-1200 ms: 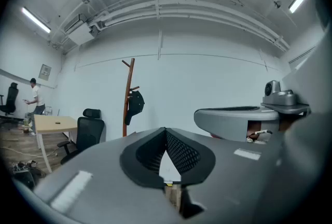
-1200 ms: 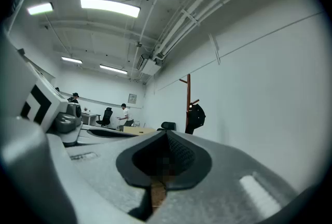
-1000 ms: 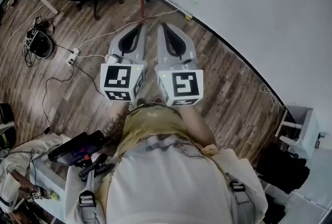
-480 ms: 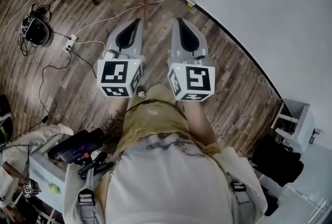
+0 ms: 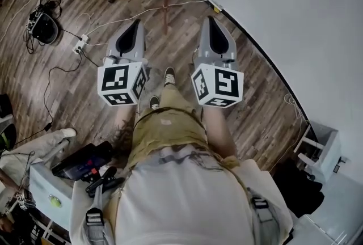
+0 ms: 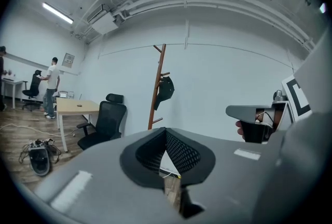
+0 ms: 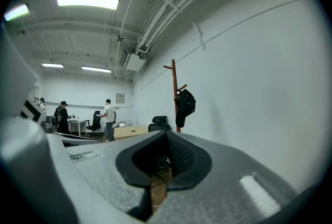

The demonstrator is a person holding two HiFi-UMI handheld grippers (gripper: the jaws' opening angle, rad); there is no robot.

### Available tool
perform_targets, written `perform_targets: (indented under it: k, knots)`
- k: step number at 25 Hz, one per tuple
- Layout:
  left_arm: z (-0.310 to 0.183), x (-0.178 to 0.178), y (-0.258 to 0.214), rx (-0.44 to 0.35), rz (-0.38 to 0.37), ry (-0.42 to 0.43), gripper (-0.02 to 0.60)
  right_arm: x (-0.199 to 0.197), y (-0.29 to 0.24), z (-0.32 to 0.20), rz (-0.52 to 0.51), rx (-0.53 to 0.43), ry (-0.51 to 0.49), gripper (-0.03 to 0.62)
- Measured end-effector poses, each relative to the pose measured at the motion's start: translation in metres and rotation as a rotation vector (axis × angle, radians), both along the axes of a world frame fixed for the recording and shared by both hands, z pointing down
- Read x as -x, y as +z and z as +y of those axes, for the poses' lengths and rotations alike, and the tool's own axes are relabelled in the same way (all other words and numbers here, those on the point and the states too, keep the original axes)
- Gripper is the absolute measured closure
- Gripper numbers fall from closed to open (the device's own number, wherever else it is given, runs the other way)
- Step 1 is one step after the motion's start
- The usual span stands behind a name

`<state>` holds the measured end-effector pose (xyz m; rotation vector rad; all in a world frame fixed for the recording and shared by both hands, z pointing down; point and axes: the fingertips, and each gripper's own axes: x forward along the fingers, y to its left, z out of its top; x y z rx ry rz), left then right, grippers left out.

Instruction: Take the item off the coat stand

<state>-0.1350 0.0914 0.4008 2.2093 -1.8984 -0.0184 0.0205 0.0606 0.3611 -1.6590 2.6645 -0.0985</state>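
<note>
A white wall [image 6: 228, 88] and plank floor [image 5: 74, 102] frame the wooden coat stand [image 6: 157, 88], which rises well ahead of the person. A dark item, seemingly a cap [image 6: 165, 88], hangs from an upper peg, against the pole. The left gripper [image 5: 135, 21] and right gripper [image 5: 211, 18] both have their jaws closed together with nothing between them. The cap should be light, soft and floppy (the brim probably stiffer). Pinching the crown fabric or brim edge and lifting up off the peg looks safest.
</note>
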Motion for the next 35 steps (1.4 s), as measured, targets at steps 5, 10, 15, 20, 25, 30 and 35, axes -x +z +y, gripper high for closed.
perform_targets:
  k: [5,10,15,20,25,30,35]
  knots:
    - [-0.062,-0.007,-0.024,-0.066,0.012,0.018,0.583,0.001,-0.013,-0.065,-0.064,-0.035,-0.048,0.594]
    - [-0.127,-0.017,-0.032,-0.111,-0.009,0.025,0.583,-0.003,-0.010,-0.129,-0.100,-0.053,-0.072,0.594]
    - [-0.161,-0.043,-0.042,-0.102,-0.001,0.050,0.583,-0.009,-0.025,-0.153,-0.085,-0.055,-0.105,0.595]
    - [-0.181,-0.063,-0.044,-0.083,-0.017,0.063,0.583,-0.014,-0.027,-0.171,-0.097,-0.036,-0.144,0.594]
    - [-0.187,-0.064,-0.037,-0.054,-0.024,0.059,0.583,-0.006,-0.025,-0.177,-0.069,-0.031,-0.169,0.594]
    - [-0.214,-0.052,-0.024,-0.030,-0.022,0.094,0.583,0.018,-0.018,-0.200,-0.018,-0.030,-0.162,0.594]
    - [-0.250,-0.036,-0.030,-0.044,-0.011,0.143,0.583,0.040,-0.022,-0.232,0.027,-0.043,-0.150,0.594]
